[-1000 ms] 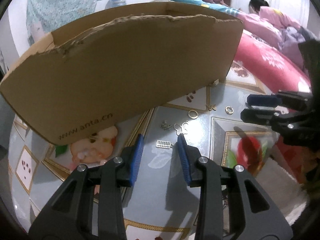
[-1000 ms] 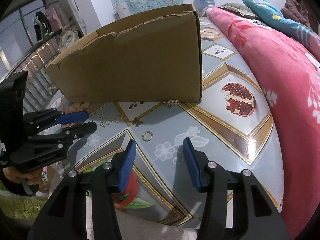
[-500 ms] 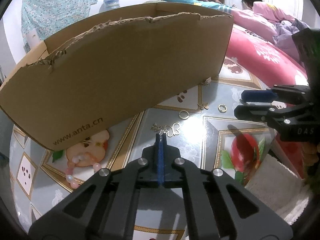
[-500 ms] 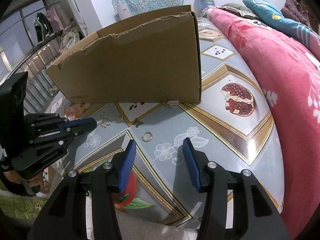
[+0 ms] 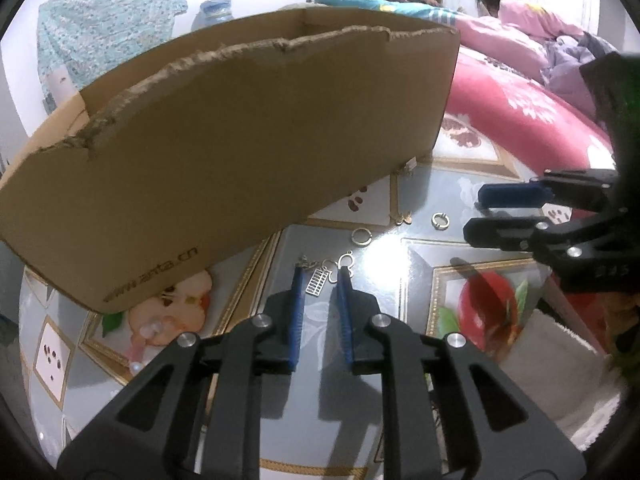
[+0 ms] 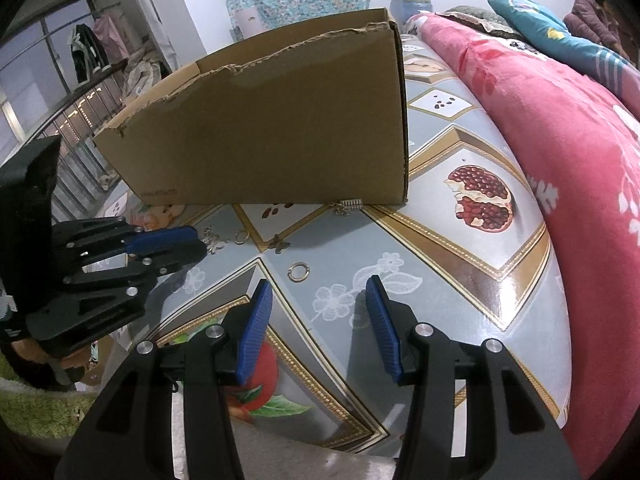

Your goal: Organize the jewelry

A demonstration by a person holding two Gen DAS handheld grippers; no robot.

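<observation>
Left wrist view. Left gripper (image 5: 318, 276): 2 black fingers with ribbed blue pads, jaws a narrow gap apart and just been opening. Between the pad tips sits 1 small silver rectangular grid charm (image 5: 316, 283) on a short chain, against the left pad; whether the pads press it cannot be told. Just right of it, at the right pad tip, 1 silver wire butterfly (image 5: 341, 266). Farther off on the table (image 5: 380, 288), a glossy surface printed with fruit and gold frames: 1 plain gold ring (image 5: 361, 237), 1 small gold butterfly piece (image 5: 403, 218), 1 open silver ring (image 5: 440, 221). Behind, left: 1 brown corrugated cardboard box (image 5: 224, 152), top edge torn. Right gripper (image 5: 480, 212) enters from the right, its fingers apart, nothing between them.

Right wrist view. Right gripper (image 6: 318, 292): 2 blue-padded fingers set well apart over the bare table (image 6: 460, 248), holding nothing. 1 open silver ring (image 6: 299, 271) lies just beyond the left pad. Farther: 1 gold butterfly piece (image 6: 280, 245), 1 gold ring (image 6: 241, 237), 1 silver butterfly (image 6: 216, 242) at the left gripper's (image 6: 198, 242) tip. 1 grid charm (image 6: 349, 205) rests against the box (image 6: 272, 128) base. Right: 1 red fleece blanket (image 6: 560, 120), floral.
</observation>
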